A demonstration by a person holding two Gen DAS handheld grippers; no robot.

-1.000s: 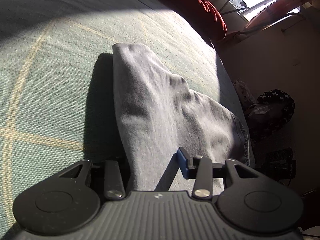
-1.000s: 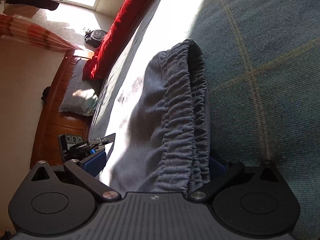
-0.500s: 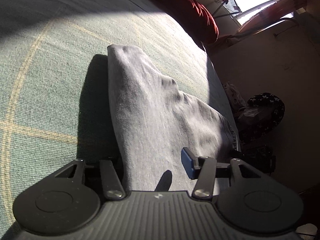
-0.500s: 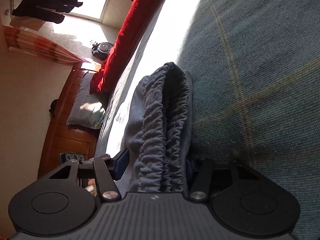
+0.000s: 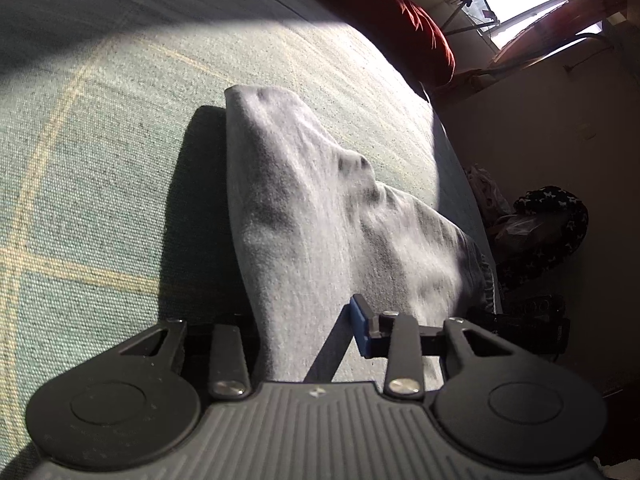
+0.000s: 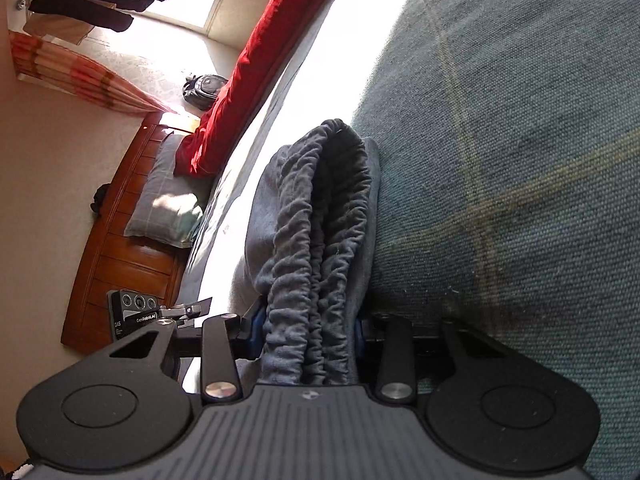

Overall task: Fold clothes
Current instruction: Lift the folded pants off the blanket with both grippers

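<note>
— On the green checked bedcover (image 5: 100,200), near its sunlit edge: grey garment (image 5: 304,216), raised into a rumpled ridge between both tools. Grip status?
— Right gripper (image 6: 307,328) clenched on the bunched elastic waistband (image 6: 320,240), several gathered layers pinched between the pads. Left gripper (image 5: 308,322) astride the plain end; one blue pad (image 5: 360,330) visible above the cloth, opposite finger hidden beneath it. Cannot tell whether biting or merely straddling.
— Handling advice for the fold?
— Keep both ends level and evenly taut; move together, no twisting. Hold every waistband layer, none slipping out. Lay down slowly, edges matched, then smooth the humps. Consistent with either lifting into a fold or settling after one.
— Condition of the item?
— Soft, limp knit, mid-grey, seemingly doubled lengthwise; creased hollows along the crest, hard shadow on one side, no visible stains
</note>
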